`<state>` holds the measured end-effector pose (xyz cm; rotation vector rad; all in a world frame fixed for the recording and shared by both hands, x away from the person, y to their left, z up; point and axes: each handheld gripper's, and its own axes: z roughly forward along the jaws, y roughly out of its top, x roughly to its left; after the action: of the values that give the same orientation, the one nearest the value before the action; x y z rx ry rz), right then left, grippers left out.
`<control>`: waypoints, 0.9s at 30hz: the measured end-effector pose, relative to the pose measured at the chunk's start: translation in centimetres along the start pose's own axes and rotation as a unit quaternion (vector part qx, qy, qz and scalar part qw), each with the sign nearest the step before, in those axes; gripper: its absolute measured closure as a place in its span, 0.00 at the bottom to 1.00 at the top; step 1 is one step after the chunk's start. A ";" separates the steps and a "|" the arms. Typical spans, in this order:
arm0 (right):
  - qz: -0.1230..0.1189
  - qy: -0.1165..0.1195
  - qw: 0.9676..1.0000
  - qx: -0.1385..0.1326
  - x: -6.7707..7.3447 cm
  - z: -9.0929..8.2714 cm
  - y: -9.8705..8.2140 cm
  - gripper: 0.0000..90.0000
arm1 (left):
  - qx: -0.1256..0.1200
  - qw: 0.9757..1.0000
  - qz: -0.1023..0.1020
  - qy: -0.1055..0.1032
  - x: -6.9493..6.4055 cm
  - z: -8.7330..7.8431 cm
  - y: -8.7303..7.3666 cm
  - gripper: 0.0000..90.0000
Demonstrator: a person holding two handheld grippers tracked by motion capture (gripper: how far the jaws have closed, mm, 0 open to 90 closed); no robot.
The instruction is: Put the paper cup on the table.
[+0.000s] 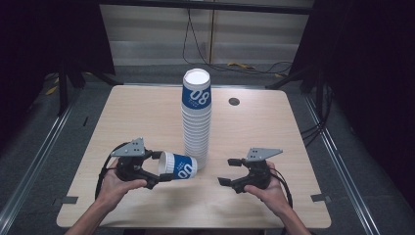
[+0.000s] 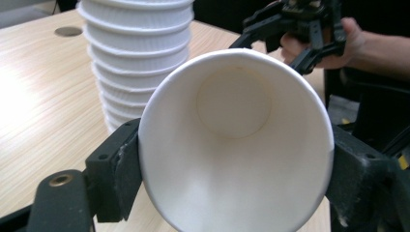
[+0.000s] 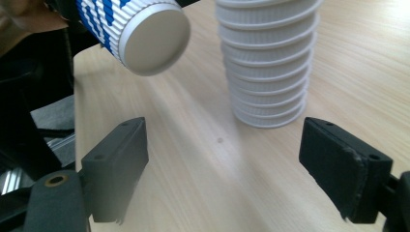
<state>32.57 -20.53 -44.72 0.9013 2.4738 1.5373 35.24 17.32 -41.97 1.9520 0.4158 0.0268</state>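
Your left gripper (image 1: 155, 169) had its two black jaws clamped on the rim end of a blue-and-white ribbed paper cup (image 1: 178, 165), held on its side off the near-left part of the pale wooden table (image 1: 137, 122), its base pointing toward the stack. Gripping it across the mouth probably kept the base free, I judge, for setting it somewhere or passing it over. Your right gripper (image 1: 229, 171) hovered near the table's near-right part with its jaws spread wide and nothing between them, aimed toward the cup, perhaps waiting to receive it.

Farther off, between the two grippers and toward the middle of the table, stood a tall stack of inverted white paper cups (image 1: 196, 117), upright, just beside the held cup's base. It stood close enough that a careless swing could topple it. Beyond it, a small dark round grommet (image 1: 234, 101) sat near the far edge.
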 end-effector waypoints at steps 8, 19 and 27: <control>0.004 0.000 1.000 0.003 -0.4 -0.1 -0.1 0.19 | 0.011 0.999 -0.028 0.013 1.2 -1.5 0.1 0.22; 0.002 0.006 1.000 0.015 -0.5 0.0 -0.2 0.19 | 0.047 0.996 -0.057 0.051 2.3 -2.4 -0.5 0.22; 0.001 -0.005 1.000 0.013 -0.5 -0.4 -0.2 0.19 | 0.060 0.994 -0.060 0.073 2.6 -3.4 -0.4 0.22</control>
<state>32.77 -21.18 -44.76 0.9135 2.4912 1.5015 36.84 21.28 -41.35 2.0472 0.6437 0.0697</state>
